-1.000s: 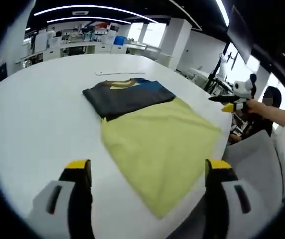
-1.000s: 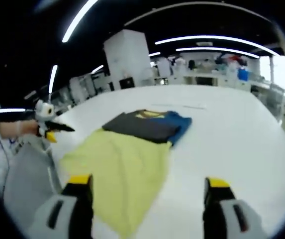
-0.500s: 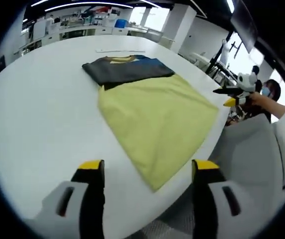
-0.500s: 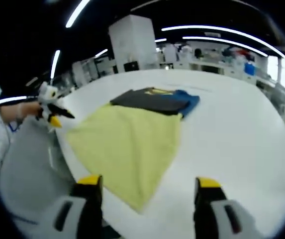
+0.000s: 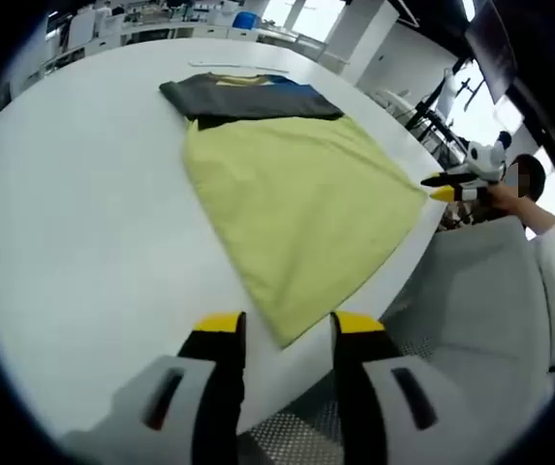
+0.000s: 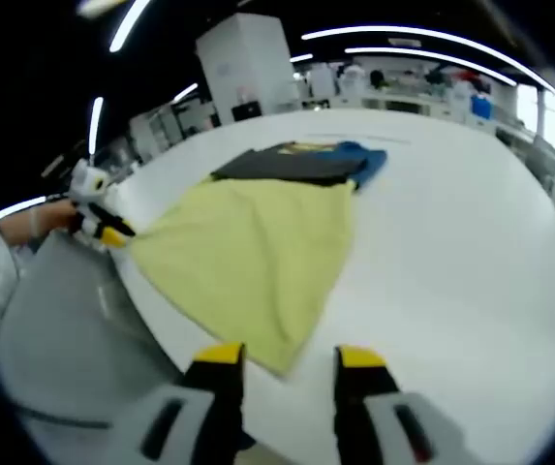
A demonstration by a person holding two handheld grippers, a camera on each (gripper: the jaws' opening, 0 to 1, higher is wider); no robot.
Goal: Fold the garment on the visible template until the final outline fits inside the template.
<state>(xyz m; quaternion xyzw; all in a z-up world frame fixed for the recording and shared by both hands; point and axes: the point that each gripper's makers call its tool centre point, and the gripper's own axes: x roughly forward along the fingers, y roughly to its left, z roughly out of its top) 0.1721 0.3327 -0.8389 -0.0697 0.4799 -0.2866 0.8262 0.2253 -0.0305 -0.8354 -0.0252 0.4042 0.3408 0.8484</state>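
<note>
two grippers frame this moment, and each looks at a different corner of the same cloth. the flat pale yellow-green fabric garment [image 5: 301, 208] lies spread on the round white desk [image 5: 83, 242], running from the near edge of the desk toward the middle, where its far end meets a folded dark grey and blue shirt-like piece [image 5: 248, 97]; whether that piece is part of the same garment or a separate one, you cannot tell. no template outline can be made out on the desk.

your left gripper [image 5: 282, 325] hangs just short of the garment's nearest corner, which points straight at the gap between its yellow-tipped jaws. the jaws stand narrowly apart, holding nothing. your right gripper [image 6: 287, 356], in its own view, has the same kind of narrow gap and also holds nothing; a lower corner of the garment [image 6: 258, 262] sits just ahead of its tips at the desk's edge. in the left gripper view the right gripper [image 5: 456, 182] shows beside the garment's right-hand corner at the desk's edge, and in the right gripper view the left gripper [image 6: 98, 218] shows by the opposite side corner.

the long axis of the garment runs away from you toward the dark piece, so any fold you make probably carries the near edge forward along that axis. judging by position, both tools are about equally near a corner; neither has a grip yet, so the fold looks not yet begun.
</note>
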